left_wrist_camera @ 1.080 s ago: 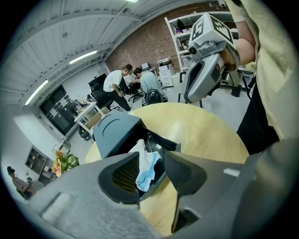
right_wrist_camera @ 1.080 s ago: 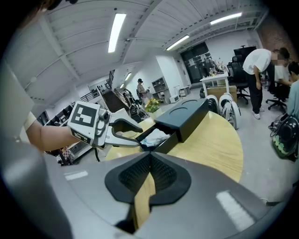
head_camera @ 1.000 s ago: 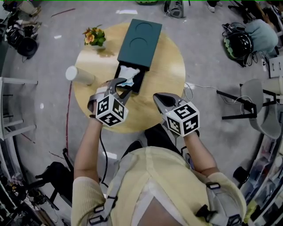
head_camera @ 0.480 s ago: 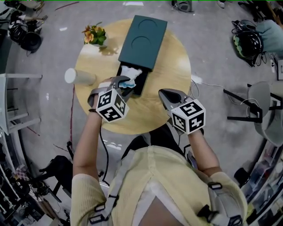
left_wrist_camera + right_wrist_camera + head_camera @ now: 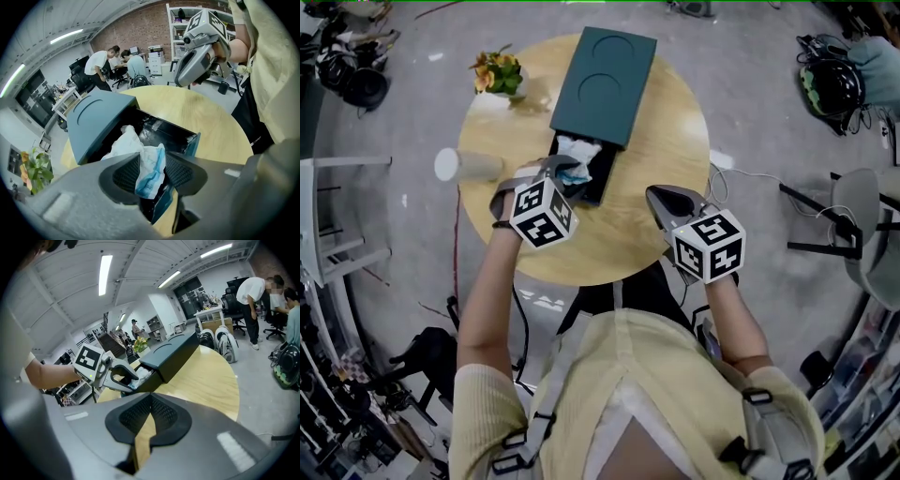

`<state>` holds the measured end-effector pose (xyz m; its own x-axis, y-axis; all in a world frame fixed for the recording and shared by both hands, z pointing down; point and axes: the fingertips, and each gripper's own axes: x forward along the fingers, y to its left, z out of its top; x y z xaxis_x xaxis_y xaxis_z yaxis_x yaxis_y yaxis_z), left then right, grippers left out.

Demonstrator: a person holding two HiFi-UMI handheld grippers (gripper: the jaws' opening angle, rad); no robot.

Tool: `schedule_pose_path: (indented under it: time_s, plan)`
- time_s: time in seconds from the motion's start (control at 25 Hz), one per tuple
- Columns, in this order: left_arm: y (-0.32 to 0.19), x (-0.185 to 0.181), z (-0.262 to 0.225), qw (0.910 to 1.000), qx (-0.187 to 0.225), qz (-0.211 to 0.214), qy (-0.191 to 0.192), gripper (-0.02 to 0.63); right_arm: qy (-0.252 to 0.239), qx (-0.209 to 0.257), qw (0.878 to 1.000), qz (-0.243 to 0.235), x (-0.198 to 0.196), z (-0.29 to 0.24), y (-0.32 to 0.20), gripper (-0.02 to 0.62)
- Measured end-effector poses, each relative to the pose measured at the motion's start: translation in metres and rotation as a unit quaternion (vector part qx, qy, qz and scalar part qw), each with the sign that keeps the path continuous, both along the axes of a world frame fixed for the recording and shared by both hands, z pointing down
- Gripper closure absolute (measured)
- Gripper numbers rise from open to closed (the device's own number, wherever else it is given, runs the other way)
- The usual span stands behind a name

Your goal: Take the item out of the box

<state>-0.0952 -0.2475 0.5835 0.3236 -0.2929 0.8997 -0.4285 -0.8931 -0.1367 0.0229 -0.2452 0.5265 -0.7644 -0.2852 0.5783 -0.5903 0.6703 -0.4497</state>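
Dark-green rectangular box (image 5: 602,75) lies open at twelve o'clock on the round wooden tabletop (image 5: 656,187). Inside it, a crumpled white-and-blue packet (image 5: 575,146) stands ungripped between the left tongs (image 5: 152,171), which have just been widening. The right tongs (image 5: 149,420), at four o'clock, are together.

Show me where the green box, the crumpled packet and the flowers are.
green box (image 5: 603,86), head view, middle of its lid.
crumpled packet (image 5: 150,173), left gripper view, its blue-printed lower end.
flowers (image 5: 497,71), head view, the blooms.
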Motion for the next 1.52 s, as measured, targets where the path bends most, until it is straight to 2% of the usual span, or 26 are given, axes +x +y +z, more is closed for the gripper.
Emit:
schedule_pose_path:
  time_s: [0.44, 0.68, 0.84, 1.2, 1.52]
  plan:
    - [-0.003, 0.001, 0.010, 0.9998, -0.004, 0.017, -0.007, 0.431, 0.011, 0.017, 0.999, 0.040, 0.001, -0.014, 0.015, 0.591]
    - [-0.005, 0.000, 0.004, 0.9990, 0.025, 0.034, -0.017, 0.506, 0.017, 0.030, 0.998, 0.054, -0.007, -0.026, 0.027, 0.591]
    - [0.001, 0.000, -0.002, 0.9969, 0.046, 0.061, -0.019, 0.538, 0.022, 0.041, 0.997, 0.062, -0.014, -0.034, 0.036, 0.591]
    - [0.018, 0.005, -0.053, 0.9911, 0.106, 0.076, 0.025, 0.546, 0.027, 0.068, 0.995, 0.075, -0.021, -0.054, 0.062, 0.591]
    - [0.046, -0.005, -0.103, 0.9855, 0.147, 0.049, 0.070, 0.546, 0.033, 0.095, 0.992, 0.076, -0.027, -0.073, 0.076, 0.591]
